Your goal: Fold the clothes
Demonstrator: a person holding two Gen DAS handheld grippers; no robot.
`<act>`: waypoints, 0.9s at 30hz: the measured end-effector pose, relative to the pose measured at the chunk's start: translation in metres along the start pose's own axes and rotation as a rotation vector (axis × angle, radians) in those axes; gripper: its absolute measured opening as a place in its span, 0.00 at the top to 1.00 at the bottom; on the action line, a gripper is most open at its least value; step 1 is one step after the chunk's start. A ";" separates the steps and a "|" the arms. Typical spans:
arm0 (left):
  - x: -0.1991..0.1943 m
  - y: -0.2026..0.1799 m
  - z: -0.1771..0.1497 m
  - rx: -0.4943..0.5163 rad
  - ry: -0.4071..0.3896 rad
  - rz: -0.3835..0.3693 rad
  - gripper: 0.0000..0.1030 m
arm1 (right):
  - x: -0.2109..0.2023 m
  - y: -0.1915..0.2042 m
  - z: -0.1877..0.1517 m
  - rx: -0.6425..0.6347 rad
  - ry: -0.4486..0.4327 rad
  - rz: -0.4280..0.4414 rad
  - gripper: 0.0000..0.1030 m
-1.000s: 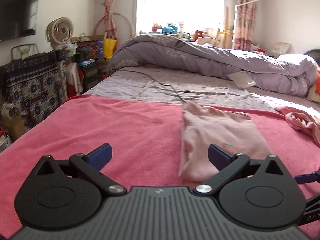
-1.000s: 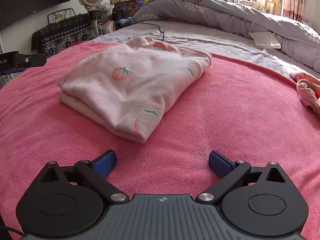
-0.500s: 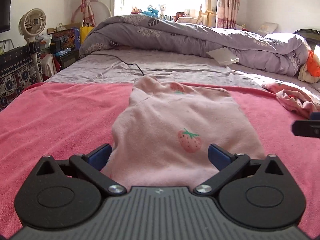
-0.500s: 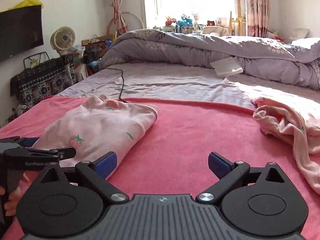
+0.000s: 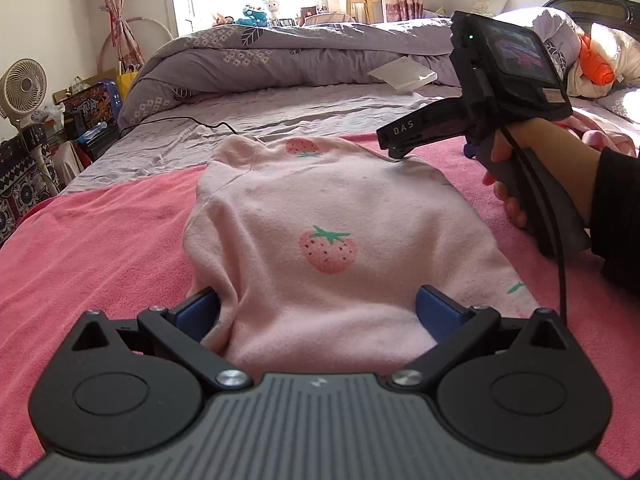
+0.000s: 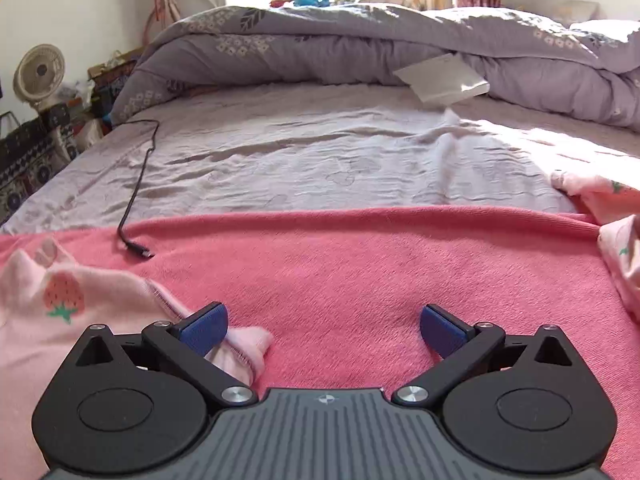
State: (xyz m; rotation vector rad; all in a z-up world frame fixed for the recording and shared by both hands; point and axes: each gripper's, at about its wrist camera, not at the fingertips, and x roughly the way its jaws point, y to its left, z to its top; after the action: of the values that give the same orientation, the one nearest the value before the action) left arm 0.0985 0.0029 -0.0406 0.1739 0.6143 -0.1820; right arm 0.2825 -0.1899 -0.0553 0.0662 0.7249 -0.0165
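A folded pink garment with strawberry prints lies on the pink blanket. My left gripper is open, its blue fingers standing on either side of the garment's near edge. My right gripper is open at the garment's far right corner, its left finger touching the cloth. In the left wrist view the right gripper's body shows in a hand at the garment's far right. A second pink garment lies crumpled at the right.
A grey sheet lies beyond the blanket, with a black cable and a white flat box. A bunched purple duvet is at the back. A fan and clutter stand at the left.
Both grippers moved in to the folded garment. The left now straddles its near edge; the right came down to its far right corner. Both stayed open.
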 end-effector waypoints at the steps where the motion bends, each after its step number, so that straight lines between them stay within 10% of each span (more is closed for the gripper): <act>1: 0.000 0.000 0.000 -0.001 0.000 0.000 0.00 | 0.001 0.002 0.002 -0.034 0.006 -0.066 0.05; 8: 0.001 0.000 0.001 -0.009 0.002 0.001 0.00 | -0.086 -0.035 -0.038 -0.010 0.011 0.202 0.08; 16: 0.003 0.000 0.003 -0.013 0.016 0.011 0.00 | -0.186 -0.088 -0.143 0.092 -0.053 0.314 0.00; 27: -0.007 -0.003 0.000 -0.051 0.047 0.066 0.00 | -0.198 -0.037 -0.160 -0.140 -0.011 0.139 0.00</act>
State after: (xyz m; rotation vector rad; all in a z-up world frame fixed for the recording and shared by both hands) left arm 0.0926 0.0004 -0.0368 0.1490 0.6584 -0.0983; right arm 0.0267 -0.2173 -0.0452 -0.0175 0.7070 0.1661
